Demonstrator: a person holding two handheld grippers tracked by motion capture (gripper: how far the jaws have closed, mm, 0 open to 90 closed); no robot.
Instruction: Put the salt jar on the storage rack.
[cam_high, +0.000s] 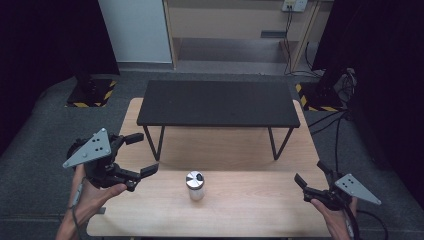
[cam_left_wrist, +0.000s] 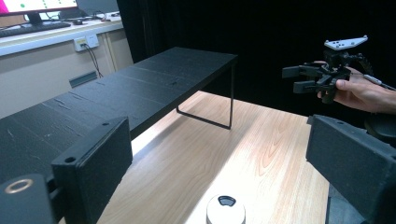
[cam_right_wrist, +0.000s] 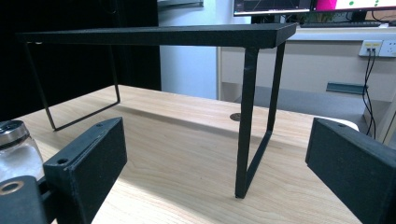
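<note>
A small glass shaker (cam_high: 195, 185) with a shiny metal lid stands upright on the wooden table (cam_high: 250, 205), near the front middle. My left gripper (cam_high: 148, 152) hovers open to the shaker's left, held in a hand, with nothing between its jaws. Open and empty too, my right gripper (cam_high: 309, 172) hangs at the table's front right. In the left gripper view the shaker's lid (cam_left_wrist: 226, 208) sits low between the wide-apart jaws, and the right gripper (cam_left_wrist: 295, 79) shows far off. The right gripper view has the shaker (cam_right_wrist: 16, 150) at its left edge.
A black shelf riser (cam_high: 218, 102) on thin metal legs spans the back half of the table; one leg (cam_right_wrist: 246, 121) stands close ahead in the right gripper view. Bare wood (cam_high: 240, 150) lies beneath it. Cables (cam_high: 332, 130) trail on the floor at the right.
</note>
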